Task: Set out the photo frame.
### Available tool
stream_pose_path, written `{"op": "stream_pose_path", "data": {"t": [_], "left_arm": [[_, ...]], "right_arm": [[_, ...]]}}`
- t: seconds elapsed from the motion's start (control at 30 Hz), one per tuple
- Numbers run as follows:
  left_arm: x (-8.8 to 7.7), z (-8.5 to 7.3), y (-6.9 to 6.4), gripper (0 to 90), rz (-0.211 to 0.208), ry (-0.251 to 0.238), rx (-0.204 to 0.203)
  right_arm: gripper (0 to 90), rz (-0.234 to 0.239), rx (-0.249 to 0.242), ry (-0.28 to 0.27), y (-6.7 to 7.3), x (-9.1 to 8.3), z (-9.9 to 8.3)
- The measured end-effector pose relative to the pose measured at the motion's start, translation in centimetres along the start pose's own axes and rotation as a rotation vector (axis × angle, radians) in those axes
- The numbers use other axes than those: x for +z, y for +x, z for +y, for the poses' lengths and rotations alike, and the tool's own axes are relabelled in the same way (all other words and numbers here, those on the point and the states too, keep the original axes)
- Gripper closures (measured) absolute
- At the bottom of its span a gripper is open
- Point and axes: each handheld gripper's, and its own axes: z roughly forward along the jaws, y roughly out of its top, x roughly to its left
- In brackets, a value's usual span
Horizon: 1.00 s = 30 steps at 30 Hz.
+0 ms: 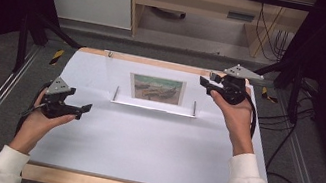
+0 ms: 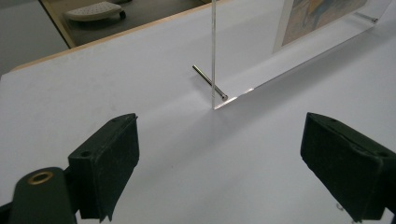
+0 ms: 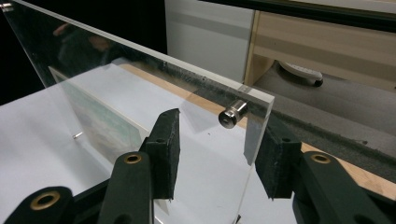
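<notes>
My right gripper [image 3: 217,154] straddles, jaws agape, the upper corner of the acrylic frame [image 1: 156,89] at table's twelve o'clock; left gripper [image 2: 219,163] gapes empty. Rigid, slick, scratch-prone: pinch edges.

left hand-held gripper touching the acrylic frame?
Apart. Left gripper view: the left hand-held gripper stands open, with bare table between its pads and the acrylic frame.

No legible text, labels, numbers anywhere (picture in frame [image 1: 156,89] bears none).
</notes>
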Motion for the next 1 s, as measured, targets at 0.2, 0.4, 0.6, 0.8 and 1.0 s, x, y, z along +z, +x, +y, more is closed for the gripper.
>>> {"op": "stream_pose_path", "data": {"t": [0.2, 0.4, 0.6, 0.8, 1.0], "left_arm": [[0.1, -0.1, 0.0, 11.4, -0.006, 0.001, -0.004], [0.1, -0.2, 0.0, 11.4, -0.015, 0.01, 0.0], [0.2, -0.4, 0.1, 11.6, -0.019, 0.01, -0.014], [0.2, -0.5, 0.3, 11.7, -0.028, 0.007, -0.028], [0.3, -0.6, 0.2, 11.8, -0.029, 0.009, -0.03]], "right_arm": [[55.2, 0.005, 0.036, -0.011, -0.9, 0.9, 0.2], [55.0, 0.0, 0.06, -0.003, -1.5, 1.8, 0.5], [55.5, 0.007, 0.1, -0.023, -2.3, 2.5, 0.5], [56.3, 0.019, 0.128, -0.044, -2.8, 3.0, 0.3], [54.5, 0.016, 0.128, -0.048, -2.8, 3.0, 0.2]]}}
